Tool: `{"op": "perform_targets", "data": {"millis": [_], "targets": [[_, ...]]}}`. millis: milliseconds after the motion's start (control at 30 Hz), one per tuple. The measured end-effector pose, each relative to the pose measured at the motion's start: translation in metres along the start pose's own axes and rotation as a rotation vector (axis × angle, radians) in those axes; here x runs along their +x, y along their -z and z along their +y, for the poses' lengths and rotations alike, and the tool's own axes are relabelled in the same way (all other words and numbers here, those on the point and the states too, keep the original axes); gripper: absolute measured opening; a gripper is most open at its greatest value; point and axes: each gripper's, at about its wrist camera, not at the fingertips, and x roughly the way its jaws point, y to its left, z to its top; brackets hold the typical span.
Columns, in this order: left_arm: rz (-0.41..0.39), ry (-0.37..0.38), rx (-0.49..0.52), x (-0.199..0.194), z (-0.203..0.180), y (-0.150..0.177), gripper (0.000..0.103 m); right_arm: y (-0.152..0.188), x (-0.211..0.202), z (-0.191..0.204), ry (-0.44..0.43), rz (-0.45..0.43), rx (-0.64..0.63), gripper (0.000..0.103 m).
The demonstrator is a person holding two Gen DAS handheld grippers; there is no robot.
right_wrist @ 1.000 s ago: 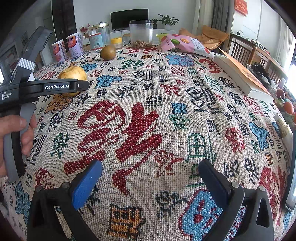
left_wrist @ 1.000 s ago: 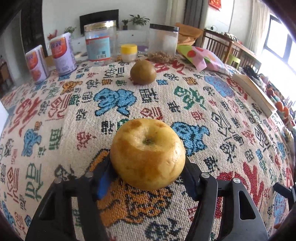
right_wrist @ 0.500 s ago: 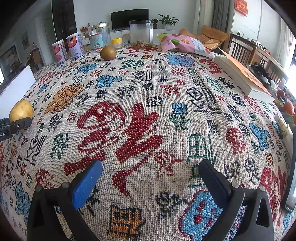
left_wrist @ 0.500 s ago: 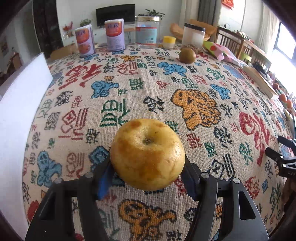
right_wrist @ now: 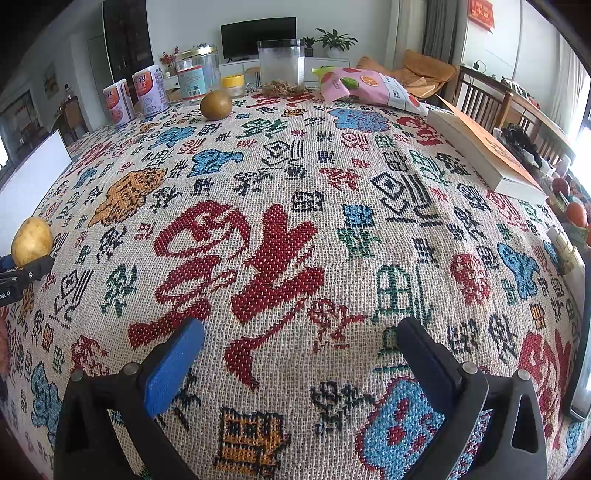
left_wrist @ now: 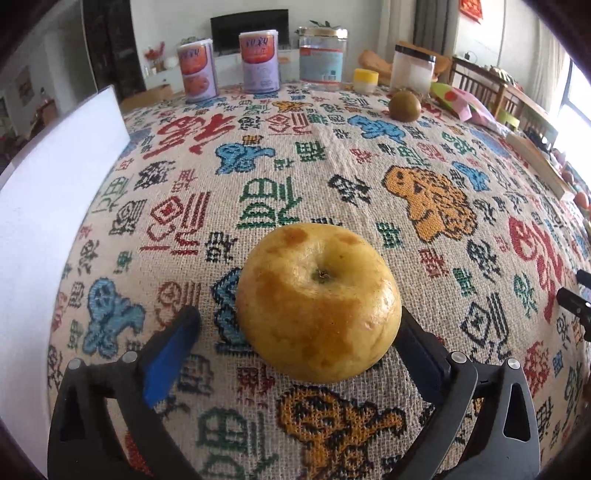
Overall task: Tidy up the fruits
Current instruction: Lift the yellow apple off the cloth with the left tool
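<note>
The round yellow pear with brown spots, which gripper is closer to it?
Left. The left gripper has the yellow pear right between its open jaws. The right gripper is far off across the patterned woven tablecloth.

We see a yellow, brown-blotched apple (left_wrist: 318, 302) on a beige tablecloth (left_wrist: 332, 177) woven with red, blue, green and orange figures.

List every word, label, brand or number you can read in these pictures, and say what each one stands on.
"ooLAI": cut-off white letters on the left tool, at the picture's left edge.
Two cans: labels too blurred to read.
Clear jar: a barcode shows; digits too small.
Snack bag: print too small.
Tablecloth: woven characters, none I can read with confidence.
Red wall hanging: too small.
</note>
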Motion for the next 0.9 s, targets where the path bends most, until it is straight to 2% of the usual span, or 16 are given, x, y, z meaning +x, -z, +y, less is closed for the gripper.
{"op": "perform_targets", "data": {"millis": [67, 133, 200, 333, 400, 433, 533, 567, 600, 667, 767, 900], "targets": [[0.0, -0.005, 0.0, 0.0, 0.0, 0.0, 0.102, -0.007, 0.003, 0.004, 0.001, 0.03, 0.012, 0.103], [0.0, -0.004, -0.001, 0.0, 0.0, 0.0, 0.102, -0.029, 0.011, 0.013, -0.083, 0.056, -0.001, 0.103], [0.0, -0.004, -0.001, 0.0, 0.0, 0.0, 0.102, -0.061, 0.024, 0.024, -0.155, 0.044, 0.001, 0.103], [0.0, -0.004, -0.002, 0.0, 0.0, 0.0, 0.102, -0.138, 0.064, 0.057, -0.196, -0.043, -0.063, 0.102], [0.0, -0.004, -0.002, 0.0, 0.0, 0.0, 0.102, -0.176, 0.09, 0.073, -0.23, -0.047, -0.063, 0.095], [0.0, -0.004, -0.001, 0.0, 0.0, 0.0, 0.102, -0.194, 0.103, 0.081, -0.233, -0.058, -0.059, 0.09], [0.0, -0.004, -0.002, 0.0, 0.0, 0.0, 0.102, -0.231, 0.139, 0.099, -0.195, -0.062, -0.054, 0.088], [0.0, -0.004, -0.001, 0.0, 0.0, 0.0, 0.102, -0.239, 0.15, 0.101, -0.19, -0.057, -0.035, 0.082], [0.0, -0.003, -0.002, 0.0, 0.0, 0.0, 0.102, -0.244, 0.159, 0.101, -0.205, -0.052, -0.01, 0.077], [0.0, -0.002, -0.003, 0.001, 0.0, 0.0, 0.102, -0.249, 0.167, 0.101, -0.234, -0.063, 0.027, 0.048], [0.0, -0.001, -0.003, 0.001, 0.0, 0.0, 0.102, -0.242, 0.156, 0.101, -0.279, -0.081, 0.05, 0.049], [0.0, -0.002, -0.003, 0.001, 0.0, 0.0, 0.102, -0.209, 0.114, 0.088, -0.362, -0.121, 0.048, 0.049]]}}
